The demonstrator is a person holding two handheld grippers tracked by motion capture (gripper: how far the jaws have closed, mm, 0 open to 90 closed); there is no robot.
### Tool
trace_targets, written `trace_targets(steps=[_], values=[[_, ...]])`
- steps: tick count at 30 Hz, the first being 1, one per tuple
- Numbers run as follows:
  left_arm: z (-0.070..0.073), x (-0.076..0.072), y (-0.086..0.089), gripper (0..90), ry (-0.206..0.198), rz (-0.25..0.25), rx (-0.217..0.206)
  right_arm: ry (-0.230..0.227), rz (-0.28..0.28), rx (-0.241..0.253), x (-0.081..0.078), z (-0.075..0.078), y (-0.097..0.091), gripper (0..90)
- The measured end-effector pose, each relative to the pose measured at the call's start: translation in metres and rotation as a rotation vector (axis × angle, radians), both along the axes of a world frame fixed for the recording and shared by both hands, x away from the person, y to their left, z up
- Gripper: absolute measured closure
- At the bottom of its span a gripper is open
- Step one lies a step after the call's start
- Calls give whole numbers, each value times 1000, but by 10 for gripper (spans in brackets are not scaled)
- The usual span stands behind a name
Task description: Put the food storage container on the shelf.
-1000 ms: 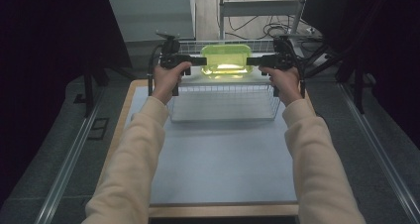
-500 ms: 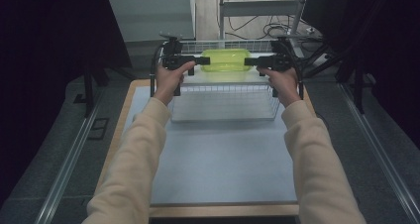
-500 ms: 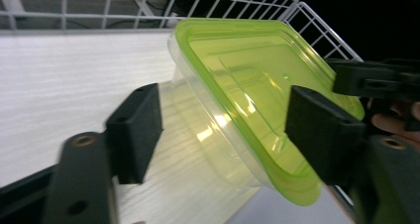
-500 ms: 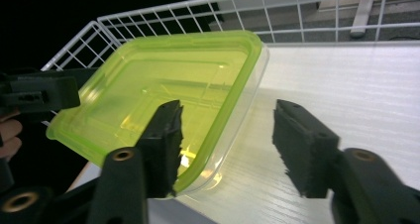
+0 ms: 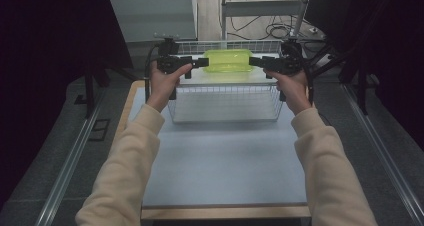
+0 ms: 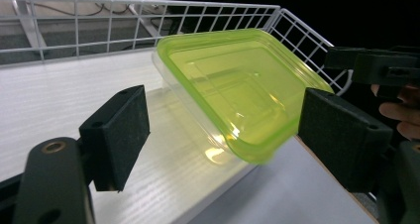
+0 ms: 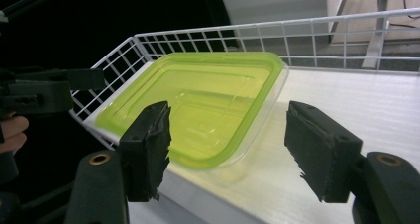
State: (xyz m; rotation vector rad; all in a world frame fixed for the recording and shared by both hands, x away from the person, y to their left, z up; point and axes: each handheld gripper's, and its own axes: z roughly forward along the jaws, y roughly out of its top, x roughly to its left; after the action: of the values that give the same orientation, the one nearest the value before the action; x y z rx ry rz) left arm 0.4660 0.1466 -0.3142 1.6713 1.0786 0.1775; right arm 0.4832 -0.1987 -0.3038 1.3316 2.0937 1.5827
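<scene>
Both grippers have drawn back off the green-lidded container (image 5: 228, 60), jaws just opening, nothing between them. Container rests upper centre of the high view, on the white shelf (image 5: 225, 78) of the wire rack (image 5: 225, 103). Left gripper (image 5: 198, 63) and right gripper (image 5: 256, 62) flank it, apart.

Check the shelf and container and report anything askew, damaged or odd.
The green-lidded container rests flat on the white shelf but sits turned at an angle to the shelf's edge, one corner close to the front. Lid looks seated; nothing spilled or broken. Both grippers stand open, clear of it.
</scene>
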Motion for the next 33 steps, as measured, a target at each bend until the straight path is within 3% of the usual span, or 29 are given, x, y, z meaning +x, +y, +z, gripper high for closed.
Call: trace_targets(steps=[5,6,7,8,9,12,14,17,18,23,24,25,26,31,32,33], values=[[3,-19,6,198,-19,-17,-4,-38,36,-1,-15,-2,-6,341],[3,-30,9,197,-38,-28,4,-40,45,3,-22,-3,-9,341],[3,-30,9,198,-38,-28,4,-40,45,3,-22,-3,-9,341],[0,-43,12,197,-59,-28,18,-48,56,8,-31,-6,-13,341],[0,-43,12,197,-59,-28,18,-48,56,8,-31,-6,-13,341],[-8,-70,19,197,-87,-52,0,-56,114,40,-52,-15,-20,337],[-11,-77,20,198,-88,-61,-12,-61,128,48,-58,-18,-22,334],[-24,-98,22,199,-95,-80,-13,-75,166,54,-77,-30,-27,327],[-29,-105,22,198,-93,-86,-13,-82,183,54,-88,-41,-31,323],[-56,-133,21,198,-97,-139,7,-94,206,31,-109,-62,-37,320],[-67,-142,19,198,-91,-148,4,-96,223,21,-118,-74,-39,319],[-67,-142,19,198,-91,-148,4,-92,231,17,-123,-80,-40,319],[-79,-152,17,198,-87,-158,8,-84,243,19,-127,-88,-41,318],[-98,-169,12,201,-75,-155,20,-55,265,22,-139,-110,-44,317],[-110,-179,9,202,-71,-153,34,-25,282,20,-145,-125,-45,312],[-110,-179,9,207,-71,-153,34,-25,282,20,-145,-125,-45,312]])
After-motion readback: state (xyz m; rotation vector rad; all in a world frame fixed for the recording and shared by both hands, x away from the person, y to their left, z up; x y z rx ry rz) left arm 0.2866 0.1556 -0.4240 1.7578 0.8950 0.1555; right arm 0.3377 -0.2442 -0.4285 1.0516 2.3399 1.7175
